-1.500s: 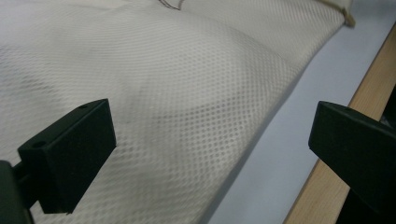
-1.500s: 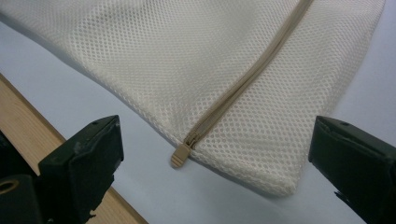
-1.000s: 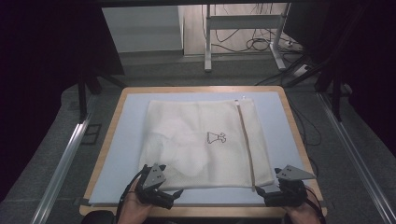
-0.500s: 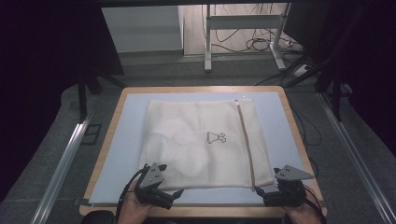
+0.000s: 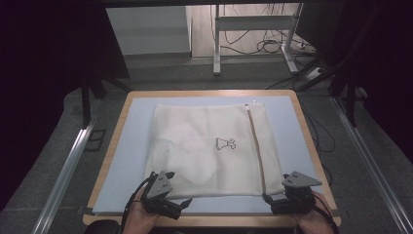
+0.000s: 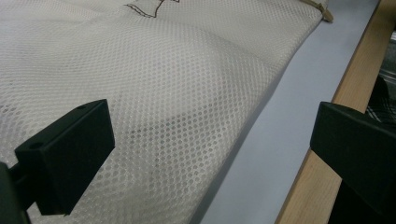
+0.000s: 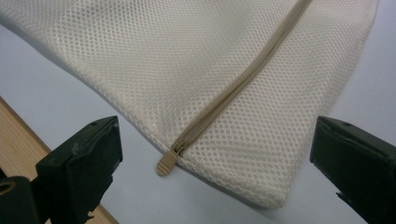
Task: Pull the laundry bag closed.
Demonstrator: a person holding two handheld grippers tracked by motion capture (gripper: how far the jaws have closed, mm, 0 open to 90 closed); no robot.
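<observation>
Mesh bag [image 5: 209, 151] lies flat on blue mat [image 5: 131, 146]. Your left gripper [image 5: 182, 204] and right gripper [image 5: 267, 199]: jaws spread, near bag's front edge, zipper pull [image 7: 167, 163] between right jaws.

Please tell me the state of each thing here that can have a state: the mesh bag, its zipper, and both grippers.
Mesh bag: lying flat on the mat, slightly rumpled, something pale inside.
Zipper: closed, pull at the near end.
Left gripper: open, at the bag's near left edge.
Right gripper: open, facing the zipper pull.

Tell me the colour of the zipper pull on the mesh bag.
Beige, matching the zipper tape. The zipper pull on the cream mesh bag shows best in the right gripper view.
</observation>
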